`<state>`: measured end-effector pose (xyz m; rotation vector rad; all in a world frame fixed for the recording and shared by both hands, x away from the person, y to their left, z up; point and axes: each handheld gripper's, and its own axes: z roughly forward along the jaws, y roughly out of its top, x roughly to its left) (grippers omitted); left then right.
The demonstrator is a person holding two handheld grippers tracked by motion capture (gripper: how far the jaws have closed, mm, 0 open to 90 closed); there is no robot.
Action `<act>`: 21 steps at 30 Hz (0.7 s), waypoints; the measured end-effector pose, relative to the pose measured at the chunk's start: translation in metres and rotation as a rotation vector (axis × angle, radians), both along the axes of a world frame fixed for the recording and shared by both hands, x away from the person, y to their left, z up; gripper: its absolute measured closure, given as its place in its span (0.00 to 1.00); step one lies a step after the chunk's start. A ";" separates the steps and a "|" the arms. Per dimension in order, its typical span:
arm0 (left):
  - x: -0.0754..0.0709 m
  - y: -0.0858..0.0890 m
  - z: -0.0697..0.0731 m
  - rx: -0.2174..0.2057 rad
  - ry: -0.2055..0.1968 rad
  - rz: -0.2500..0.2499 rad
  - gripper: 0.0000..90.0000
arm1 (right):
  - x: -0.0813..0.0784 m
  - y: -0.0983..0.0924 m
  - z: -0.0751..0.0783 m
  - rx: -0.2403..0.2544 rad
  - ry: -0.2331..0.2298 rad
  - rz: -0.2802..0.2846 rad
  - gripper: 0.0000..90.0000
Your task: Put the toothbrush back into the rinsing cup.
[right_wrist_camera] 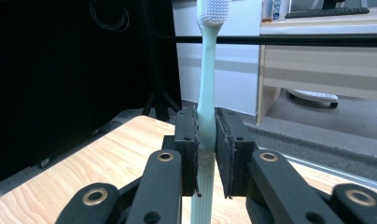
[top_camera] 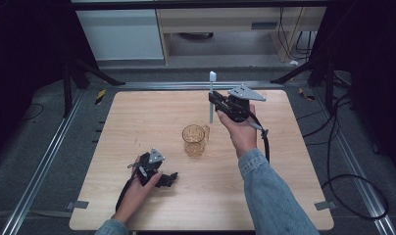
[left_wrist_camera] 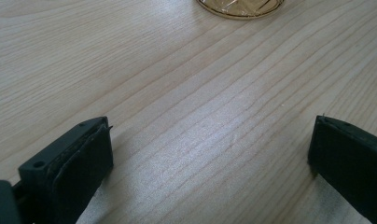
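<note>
right gripper [top_camera: 215, 99] pinched toothbrush [top_camera: 211, 95] upright above centre-frame mug [top_camera: 194, 140], likely for dropping in; left gripper [top_camera: 170, 177] spread, idle lower left

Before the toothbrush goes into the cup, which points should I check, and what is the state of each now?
1. Grip: right gripper is shut on the toothbrush, jaws clamping the handle. Ok.
2. Orientation: toothbrush stands upright, bristles up. Ok.
3. Cup stands upright on the table, opening up. Ok.
4. Alignment: in the high view the toothbrush is beyond the cup, not over its opening. Not ok yet.
5. Left gripper is open, low over the table, apart from the cup, so nothing steadies the cup. Probably ok, but watch for tipping.
6. Inside of the cup free: cannot tell.
</note>
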<state>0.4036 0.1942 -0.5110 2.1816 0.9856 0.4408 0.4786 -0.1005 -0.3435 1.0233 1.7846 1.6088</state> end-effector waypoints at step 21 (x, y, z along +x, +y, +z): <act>0.000 0.000 0.000 -0.002 0.002 0.002 0.00 | -0.003 0.003 -0.009 0.041 -0.063 -0.015 0.88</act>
